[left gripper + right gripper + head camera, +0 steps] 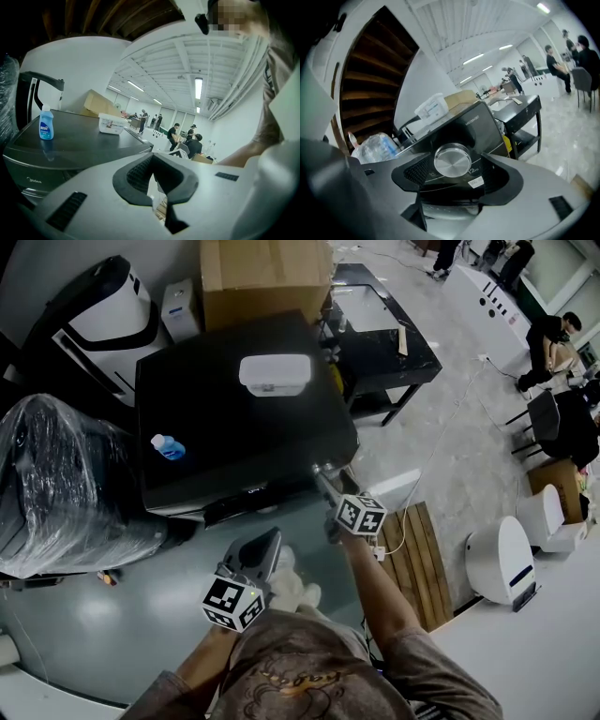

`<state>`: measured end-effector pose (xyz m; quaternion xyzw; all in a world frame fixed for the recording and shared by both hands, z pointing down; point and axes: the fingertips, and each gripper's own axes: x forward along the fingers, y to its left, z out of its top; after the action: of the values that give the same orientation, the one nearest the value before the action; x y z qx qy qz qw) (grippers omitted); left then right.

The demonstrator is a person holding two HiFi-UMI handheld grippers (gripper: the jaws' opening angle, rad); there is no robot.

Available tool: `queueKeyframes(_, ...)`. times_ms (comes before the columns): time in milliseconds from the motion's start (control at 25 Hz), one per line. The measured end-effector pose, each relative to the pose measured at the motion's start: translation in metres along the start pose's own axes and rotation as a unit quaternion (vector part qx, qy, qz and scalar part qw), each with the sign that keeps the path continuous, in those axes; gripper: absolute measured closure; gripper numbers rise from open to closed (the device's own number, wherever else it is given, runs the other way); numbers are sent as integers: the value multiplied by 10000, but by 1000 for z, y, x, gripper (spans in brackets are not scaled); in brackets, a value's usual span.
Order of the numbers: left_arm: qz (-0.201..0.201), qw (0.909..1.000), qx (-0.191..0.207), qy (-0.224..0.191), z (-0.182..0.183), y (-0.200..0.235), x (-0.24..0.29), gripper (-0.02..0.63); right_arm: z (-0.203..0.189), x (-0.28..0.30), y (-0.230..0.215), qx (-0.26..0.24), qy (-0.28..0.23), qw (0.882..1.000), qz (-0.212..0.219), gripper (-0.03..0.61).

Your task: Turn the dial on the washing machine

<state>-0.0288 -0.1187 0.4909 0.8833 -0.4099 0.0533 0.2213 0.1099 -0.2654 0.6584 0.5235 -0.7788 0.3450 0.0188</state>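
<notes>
At the front panel of the one washing machine (485,123), one round brushed-metal dial (452,161) sits between the jaws of the right tongs (459,176). We read these jaws as released: the two dark pads stand apart, one on each side of the dial, and a gap shows on both sides.

We hold two tongs in total. The left tongs (158,187) hang lower in the head view, apart from the machine. Their jaws are drawn together to a narrow slit, and nothing sits between them.

We count two items on the tabletop (244,442), which is the machine's flat dark top:
- one blue bottle (46,123), upright, near the left edge;
- one white lidded box (111,123), toward the rear.

The two items stand well apart.

Around the machine, in the head view, we count:
- one cardboard box (262,277) behind it;
- one bulky bundle wrapped in clear plastic film (66,484) at its left;
- one slatted wooden pallet (422,559) on the floor at its right.

The floor (450,446) beyond the machine is pale, glossy and stone-patterned.

The room is a large hall with white walls and a white beamed ceiling that carries strip lights (198,88). Several persons (174,133) stand or sit at the far side. We cannot count them reliably.
</notes>
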Motion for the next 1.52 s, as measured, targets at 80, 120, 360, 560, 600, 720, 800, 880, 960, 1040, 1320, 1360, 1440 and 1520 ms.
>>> queueKeyframes(80, -15, 10000, 2, 8, -1, -1, 0, 621, 0, -1, 4, -699, 107, 9974, -121, 276)
queueKeyframes(120, -20, 10000, 2, 16, -2, -2, 0, 621, -1, 0, 6, -1046, 160, 9942, -183, 265)
queueKeyframes(360, 37, 10000, -35, 28, -5, 1, -6, 621, -10, 8, 20, -2512, 455, 9666, -224, 246)
queueKeyframes(560, 147, 9998, -101, -22, -4, 5, -11, 621, -20, 16, 20, -2676, 718, 9607, -184, 247)
queueKeyframes(600, 165, 9998, -105, -31, -4, 6, -12, 621, -21, 17, 18, -2687, 750, 9601, -211, 247)
queueKeyframes(720, 204, 9997, -105, -35, -5, 9, -14, 621, -20, 21, 15, -2709, 776, 9591, -261, 249)
queueKeyframes(800, 229, 9997, -109, -33, -5, 11, -14, 621, -16, 23, 15, -2671, 716, 9606, -286, 249)
queueKeyframes(880, 251, 9996, -116, -31, -6, 12, -14, 621, -15, 23, 13, -2637, 747, 9611, -324, 250)
queueKeyframes(960, 262, 9996, -111, -30, -5, 12, -14, 621, -16, 22, 13, -2633, 813, 9606, -351, 252)
queueKeyframes(1040, 263, 9996, -100, -28, -5, 12, -14, 621, -13, 21, 14, -2597, 817, 9614, -389, 254)
queueKeyframes(1320, 255, 9997, -69, 2, -5, 12, -12, 621, -11, 21, 9, -2222, 728, 9715, -387, 307)
queueKeyframes(1360, 251, 9997, -62, 8, -4, 12, -11, 621, -11, 21, 8, -2109, 700, 9743, -361, 308)
queueKeyframes(1440, 242, 9997, -33, 23, -4, 10, -10, 621, -10, 21, 8, -1896, 650, 9792, -313, 308)
queueKeyframes(1520, 234, 9997, -11, 36, -4, 9, -9, 621, -10, 20, 6, -1625, 603, 9846, -231, 308)
